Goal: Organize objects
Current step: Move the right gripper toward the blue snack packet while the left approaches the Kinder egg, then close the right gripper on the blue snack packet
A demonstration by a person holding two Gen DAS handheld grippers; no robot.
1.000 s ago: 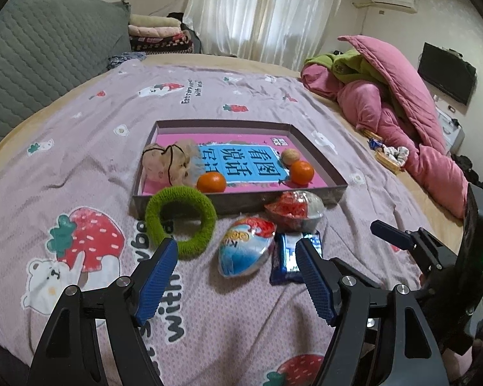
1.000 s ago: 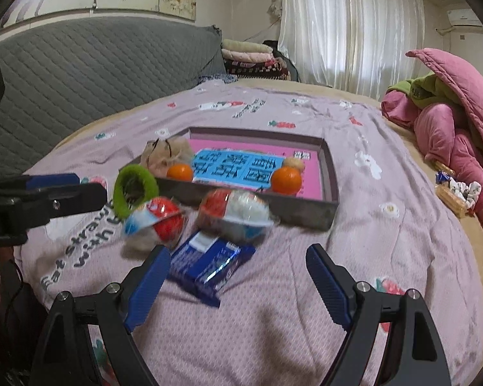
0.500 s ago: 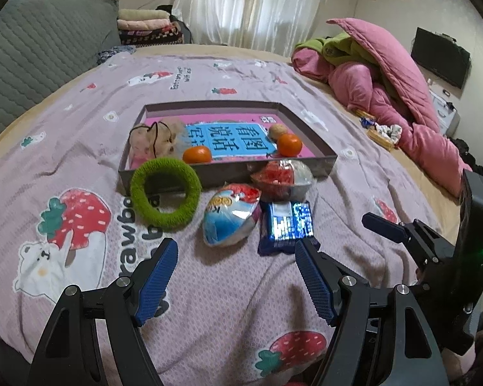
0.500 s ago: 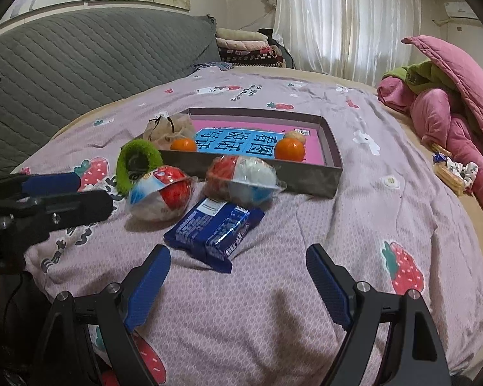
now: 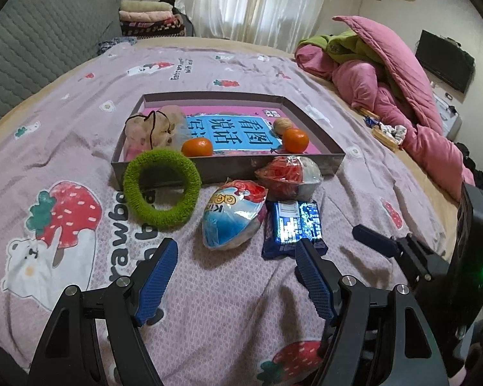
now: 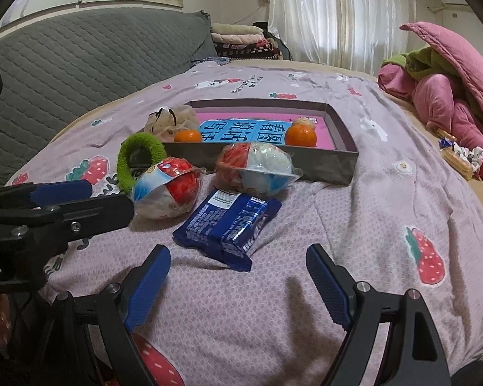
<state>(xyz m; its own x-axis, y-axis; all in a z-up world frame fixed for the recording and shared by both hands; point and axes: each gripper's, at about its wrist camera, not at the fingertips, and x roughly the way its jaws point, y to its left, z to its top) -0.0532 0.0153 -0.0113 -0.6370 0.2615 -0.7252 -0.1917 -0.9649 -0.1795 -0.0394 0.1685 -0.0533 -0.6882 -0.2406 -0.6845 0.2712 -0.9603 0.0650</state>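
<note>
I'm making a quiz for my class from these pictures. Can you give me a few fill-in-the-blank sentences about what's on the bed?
1. The fuzzy ring leaning on the box is ____ in colour.
2. The number of oranges inside the box is ____.
3. The blue packet lies ____ the box, on the bedspread.
4. Both grippers' jaws are ____.

Missing words: green; two; outside; open

Ring (image 5: 161, 189), two wrapped eggs (image 5: 233, 214) and packet (image 5: 293, 225) lie before the box (image 5: 228, 165); oranges (image 5: 294, 140) inside.
</note>
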